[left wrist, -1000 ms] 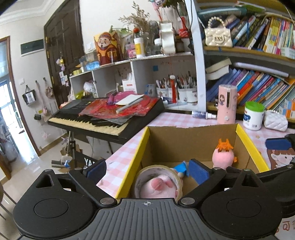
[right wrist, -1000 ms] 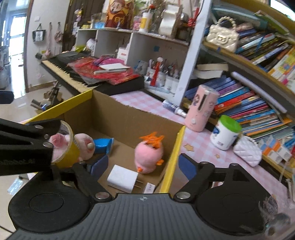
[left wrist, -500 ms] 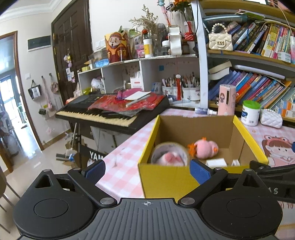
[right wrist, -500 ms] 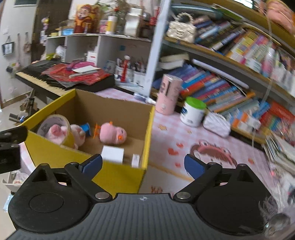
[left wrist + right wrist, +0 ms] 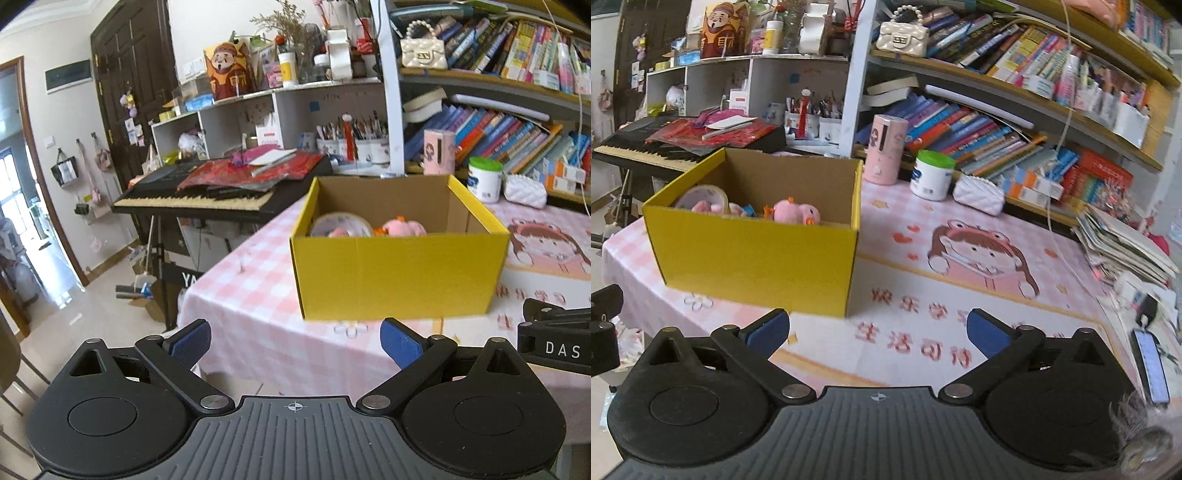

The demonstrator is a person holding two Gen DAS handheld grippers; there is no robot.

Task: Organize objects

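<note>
A yellow cardboard box [image 5: 399, 273] [image 5: 753, 254] stands on the pink table mat. Inside it lie a tape roll [image 5: 341, 223] [image 5: 701, 195] with a pink plush in its hole, and a pink plush toy [image 5: 402, 227] [image 5: 796, 212]. My left gripper [image 5: 295, 343] hangs open and empty in front of the box, off the table's near corner. My right gripper [image 5: 875, 332] is in front of the box's right corner, its jaws opening wide with nothing between them. Part of the right gripper's body [image 5: 557, 341] shows at the left view's right edge.
A keyboard [image 5: 207, 192] stands left of the table. Behind the box are a pink cylinder [image 5: 886, 147], a white jar with a green lid [image 5: 931, 173] and a white quilted pouch [image 5: 979, 194]. Bookshelves [image 5: 997, 122] fill the back. A phone [image 5: 1150, 365] and stacked papers [image 5: 1123, 243] lie at right.
Both grippers have drawn back from over the box to in front of it. The tape roll with the plush stays in the box. The right gripper's jaws have spread wider.
</note>
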